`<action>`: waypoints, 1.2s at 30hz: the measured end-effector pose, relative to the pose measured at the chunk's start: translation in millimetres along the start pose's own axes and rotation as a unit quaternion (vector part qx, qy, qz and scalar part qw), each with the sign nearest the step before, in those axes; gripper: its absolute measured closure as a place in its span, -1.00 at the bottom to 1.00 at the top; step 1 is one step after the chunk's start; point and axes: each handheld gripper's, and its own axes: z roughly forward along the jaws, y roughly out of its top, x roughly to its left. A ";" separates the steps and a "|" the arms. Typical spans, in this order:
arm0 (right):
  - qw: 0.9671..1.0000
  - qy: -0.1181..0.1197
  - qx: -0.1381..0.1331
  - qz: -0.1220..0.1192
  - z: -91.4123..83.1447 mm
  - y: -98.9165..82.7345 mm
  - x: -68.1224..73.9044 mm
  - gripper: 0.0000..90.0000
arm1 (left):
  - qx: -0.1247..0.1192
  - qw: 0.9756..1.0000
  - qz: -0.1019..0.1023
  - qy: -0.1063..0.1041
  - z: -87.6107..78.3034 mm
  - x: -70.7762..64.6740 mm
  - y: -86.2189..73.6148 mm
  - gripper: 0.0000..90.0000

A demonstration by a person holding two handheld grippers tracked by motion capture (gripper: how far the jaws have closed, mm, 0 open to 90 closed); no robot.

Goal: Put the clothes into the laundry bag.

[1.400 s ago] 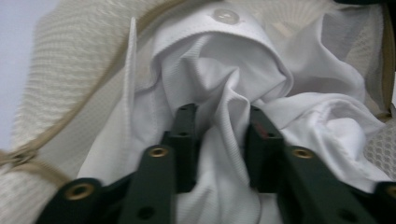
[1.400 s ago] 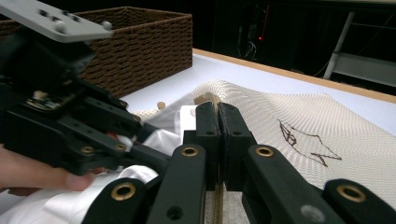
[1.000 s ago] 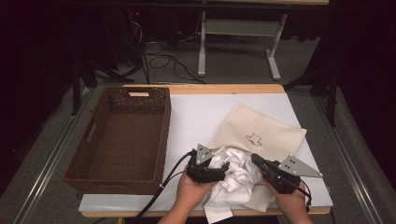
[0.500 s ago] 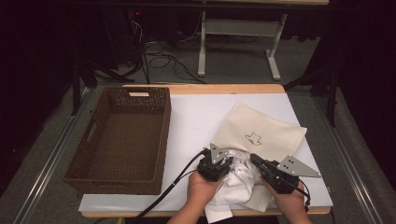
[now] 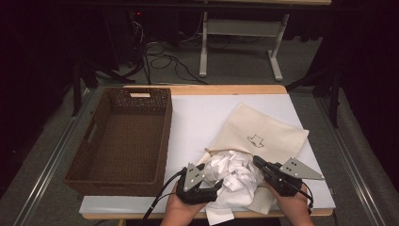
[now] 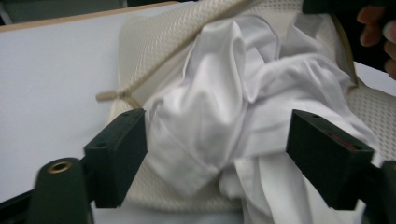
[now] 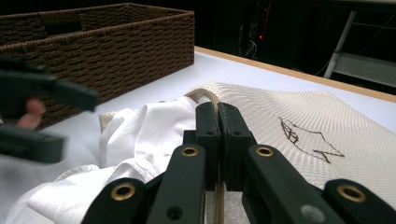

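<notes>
a crumpled white garment is lying at the near edge of the counter, half inside the open mouth of a cream drawstring bag. the bag is lying flat, stretching away toward the far right of the counter, with a small dark outline drawing on its upper face. the garment is looking thin, soft and light, bunching into loose folds. it is likely to slump and slide rather than hold a shape, so a thick fold near its middle is looking like the safest place to pinch, not a loose edge.

in the left gripper view, the left gripper is sitting close over the white cloth with its jaws spread wide. they have just been opening, and a hump of the garment is sitting between them without being squeezed. a beige drawstring is trailing from the bag's mouth just behind the cloth.

in the right gripper view, the right gripper is showing its jaws pressed together on the rim of the bag's mouth, where the cord is running, holding the opening up.

to the left, well apart from the cloth, a dark brown woven basket is standing on the counter. in the high view, the person's hands are coming in from the bottom edge.
</notes>
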 end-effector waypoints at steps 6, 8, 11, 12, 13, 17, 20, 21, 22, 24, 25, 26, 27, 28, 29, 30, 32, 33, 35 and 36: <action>1.000 -0.001 0.002 0.004 -0.8 -2.0 -0.4 0.98 | -0.015 1.000 0.001 -0.023 -1.4 -7.2 -4.3 -0.65; 1.000 -0.003 0.004 0.005 -0.3 -2.7 -0.5 0.98 | -0.005 0.999 0.008 -0.037 1.1 -14.0 -6.1 -0.66; 1.000 -0.003 0.005 0.004 0.3 -2.7 -0.5 0.98 | 0.009 0.998 0.020 -0.051 4.3 -23.5 -9.6 -0.66; 1.000 -0.003 0.005 0.003 0.4 -2.8 -0.4 0.98 | 0.016 0.998 0.023 -0.056 6.7 -25.8 -11.0 -0.66; 1.000 -0.002 0.006 0.003 0.4 -3.1 -0.1 0.98 | 0.024 0.998 0.026 -0.057 8.5 -26.9 -12.0 -0.65; 1.000 -0.001 0.007 0.001 0.3 -3.5 0.2 0.98 | 0.069 0.995 0.041 -0.054 19.0 -30.5 -19.8 -0.55; 1.000 0.001 0.005 -0.003 1.1 -3.7 -0.1 0.98 | 0.097 0.993 0.039 -0.060 28.5 -31.1 -26.5 -0.23; 1.000 0.000 0.007 0.000 1.3 -3.9 0.3 0.98 | 0.098 0.992 0.040 -0.068 29.7 -31.1 -27.7 0.00; 1.000 -0.001 0.007 0.000 1.4 -3.9 0.8 0.98 | 0.098 0.992 0.040 -0.068 29.7 -31.1 -27.7 0.16; 1.000 -0.001 0.007 -0.002 1.7 -3.9 1.5 0.98 | 0.096 0.991 0.044 -0.080 30.0 -32.1 -27.7 0.55; 1.000 -0.001 0.006 -0.003 1.9 -3.9 1.8 0.98 | 0.095 0.991 0.044 -0.078 29.2 -32.1 -26.6 0.70; 1.000 -0.001 0.006 -0.003 1.9 -3.9 1.8 0.98 | 0.095 0.991 0.044 -0.078 29.2 -32.1 -26.6 0.76; 1.000 -0.002 0.008 0.000 1.9 -3.9 2.5 0.98 | 0.080 0.993 0.041 -0.072 26.2 -31.3 -22.3 0.80; 1.000 -0.002 0.008 0.000 1.9 -3.9 2.5 0.98 | 0.080 0.993 0.041 -0.072 26.2 -31.3 -22.3 0.82; 1.000 -0.001 0.009 0.000 1.9 -3.9 2.6 0.98 | 0.073 0.994 0.045 -0.068 24.5 -30.5 -19.8 0.82; 1.000 0.000 0.010 0.000 2.0 -4.1 2.8 0.98 | 0.066 0.995 0.046 -0.063 22.6 -28.9 -17.2 0.83; 1.000 0.002 0.010 -0.002 3.4 -4.6 3.8 0.98 | 0.051 0.996 0.038 -0.058 19.4 -23.7 -11.8 0.84; 1.000 0.002 0.010 -0.002 3.4 -4.6 3.8 0.98 | 0.045 0.997 0.034 -0.054 18.2 -21.0 -9.0 0.84; 1.000 0.003 0.011 -0.003 5.2 -4.7 4.5 0.98 | 0.028 0.998 0.013 -0.052 16.7 -9.8 2.0 0.84; 1.000 0.003 0.011 -0.003 5.2 -4.7 4.5 0.98 | 0.028 0.998 0.013 -0.052 16.7 -9.8 2.0 0.84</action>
